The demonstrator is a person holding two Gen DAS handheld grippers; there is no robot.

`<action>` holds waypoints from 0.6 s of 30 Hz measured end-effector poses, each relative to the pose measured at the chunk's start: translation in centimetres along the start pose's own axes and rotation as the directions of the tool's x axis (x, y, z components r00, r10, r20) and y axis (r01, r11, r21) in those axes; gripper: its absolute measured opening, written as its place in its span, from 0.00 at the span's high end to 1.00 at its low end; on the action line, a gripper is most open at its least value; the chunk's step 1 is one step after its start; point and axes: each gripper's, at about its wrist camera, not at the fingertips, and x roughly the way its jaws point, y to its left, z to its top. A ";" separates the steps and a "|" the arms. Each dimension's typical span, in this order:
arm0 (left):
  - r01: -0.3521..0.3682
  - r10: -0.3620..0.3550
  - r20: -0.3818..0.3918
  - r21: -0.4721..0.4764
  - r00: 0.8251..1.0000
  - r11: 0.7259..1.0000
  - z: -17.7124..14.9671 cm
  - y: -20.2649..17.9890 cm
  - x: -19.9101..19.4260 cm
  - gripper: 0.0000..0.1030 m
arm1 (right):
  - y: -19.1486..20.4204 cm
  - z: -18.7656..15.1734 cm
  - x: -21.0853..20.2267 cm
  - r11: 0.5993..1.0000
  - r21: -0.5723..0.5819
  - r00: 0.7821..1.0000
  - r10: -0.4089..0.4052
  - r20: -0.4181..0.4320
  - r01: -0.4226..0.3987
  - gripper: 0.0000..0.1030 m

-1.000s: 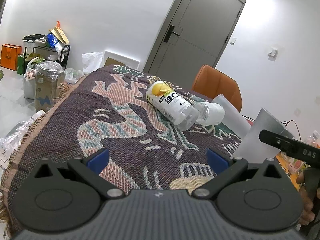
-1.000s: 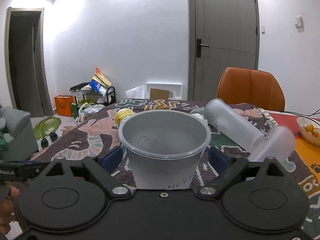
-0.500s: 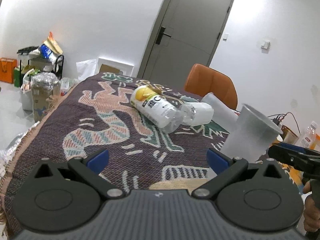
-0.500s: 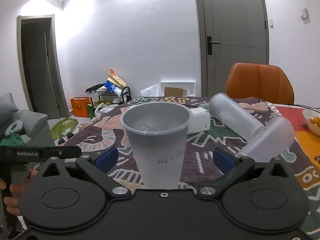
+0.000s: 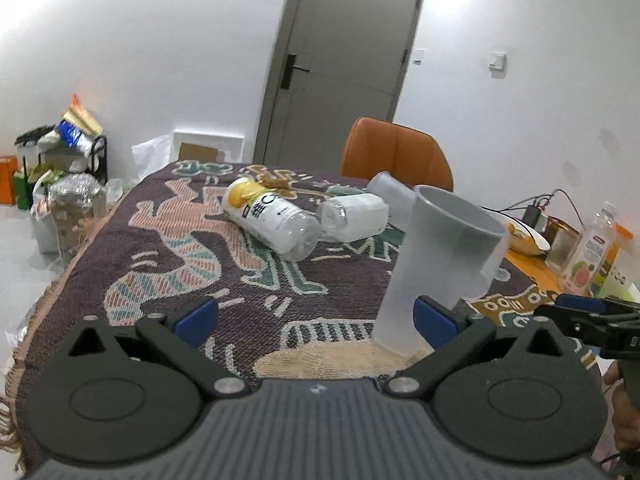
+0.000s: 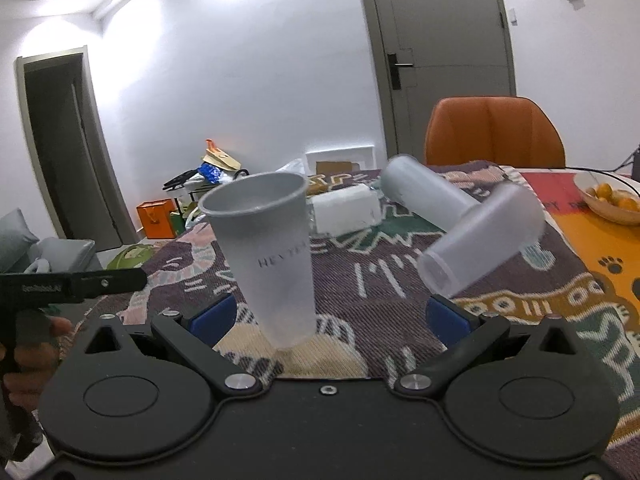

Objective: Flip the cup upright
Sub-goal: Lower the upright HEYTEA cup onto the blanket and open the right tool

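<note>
Two claws face a patterned blanket (image 6: pixel 420 300) that covers the table. Between the spread blue fingertips of the right claw (image 6: pixel 328 318) stands a grey cup (image 6: pixel 272 256), mouth up, its base on a beige patch of the weave just ahead of the claw; the cup leans a little and neither fingertip touches it, so this claw is released. Faint grey lettering across the cup's side starts "HEY", the rest too blurred to read. Ahead and to the right of that claw lie two frosted tumblers (image 6: pixel 480 236) on their sides, touching each other in a cross, and beyond them sits a bowl of oranges (image 6: pixel 608 200). At the left edge of the right wrist view the other tool's black bar carries the words "GenRobot.AI". The left claw (image 5: pixel 316 316) is also wide apart and holds nothing; the cup (image 5: pixel 436 268) stands just in front of its right fingertip, whether touching it I cannot tell. Farther ahead of this claw lies a clear bottle (image 5: pixel 272 220) with a yellow cap and a white label bearing a Chinese character and a "C", beside a white-wrapped bottle (image 5: pixel 356 216). An orange chair (image 5: pixel 396 156) stands behind the table.
</note>
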 end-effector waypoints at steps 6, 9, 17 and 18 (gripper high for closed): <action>-0.016 0.018 -0.030 0.070 0.999 0.997 -0.4 -1.7 -0.4 0.00 | -0.1 -0.7 -0.7 1.000 0.021 1.000 0.018 0.005 -0.018 0.00; -0.019 0.022 -0.032 0.083 0.999 0.996 -0.6 -2.5 -0.8 0.00 | -0.4 -1.2 -1.3 0.999 0.033 1.000 0.031 0.007 -0.031 0.00; -0.014 0.019 -0.043 0.110 0.999 0.994 -1.1 -4.0 -1.6 0.00 | -1.0 -1.6 -2.3 0.999 0.041 0.999 0.034 0.006 -0.034 0.00; -0.015 0.020 -0.043 0.113 0.999 0.993 -1.1 -4.1 -1.6 0.00 | -1.0 -1.7 -2.4 0.999 0.039 0.999 0.034 0.005 -0.034 0.00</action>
